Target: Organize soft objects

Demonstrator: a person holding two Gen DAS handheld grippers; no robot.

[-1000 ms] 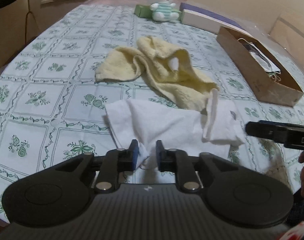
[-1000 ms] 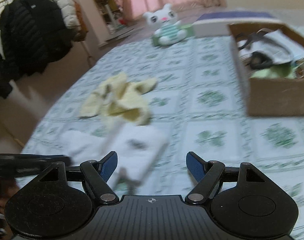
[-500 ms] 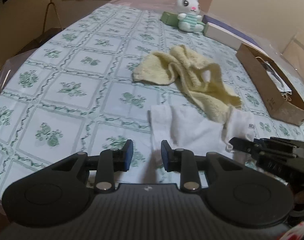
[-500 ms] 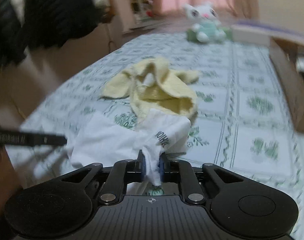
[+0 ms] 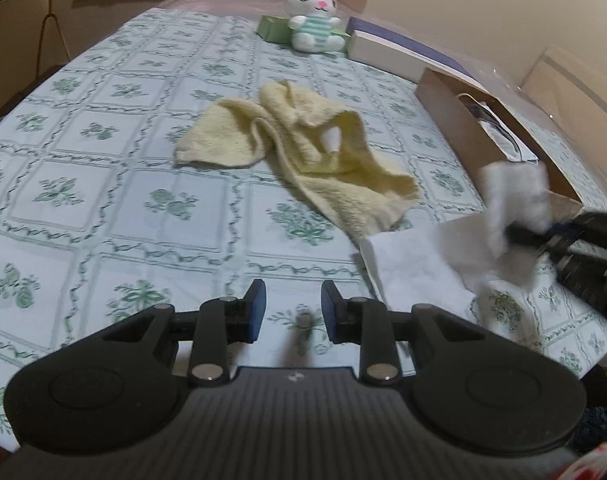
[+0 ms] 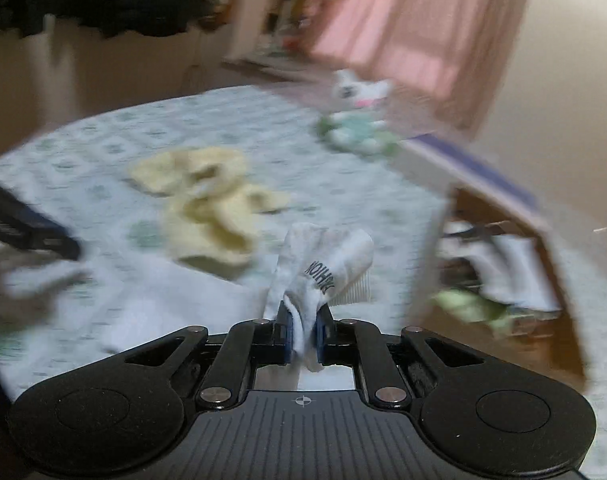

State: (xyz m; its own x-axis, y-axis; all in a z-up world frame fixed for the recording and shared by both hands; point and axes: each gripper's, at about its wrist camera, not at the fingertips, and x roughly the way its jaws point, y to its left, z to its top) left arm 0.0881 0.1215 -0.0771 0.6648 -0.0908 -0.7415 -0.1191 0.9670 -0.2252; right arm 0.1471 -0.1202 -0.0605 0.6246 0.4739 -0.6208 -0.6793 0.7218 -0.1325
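Note:
My right gripper (image 6: 303, 328) is shut on a white sock (image 6: 323, 268) with black lettering and holds it up off the table. The left wrist view shows that sock (image 5: 515, 196) raised at the right edge in the right gripper (image 5: 543, 232). A white cloth (image 5: 415, 264) lies flat beneath it. A crumpled yellow towel (image 5: 315, 152) sits mid-table; it also shows, blurred, as the yellow towel (image 6: 207, 208) in the right wrist view. My left gripper (image 5: 293, 312) is open over bare tablecloth, left of the white cloth, with nothing between its fingers.
An open cardboard box (image 5: 451, 120) holding white items stands along the right side, seen close as the box (image 6: 567, 312). A plush bunny (image 5: 313, 16), a green box (image 5: 273, 28) and a flat purple-and-white box (image 5: 391, 46) sit at the far end. The table has a floral cloth.
The right gripper closed on the sock, then lifted it off the white cloth and rolled toward the box. The left gripper came off the white cloth, which now lies to its right.

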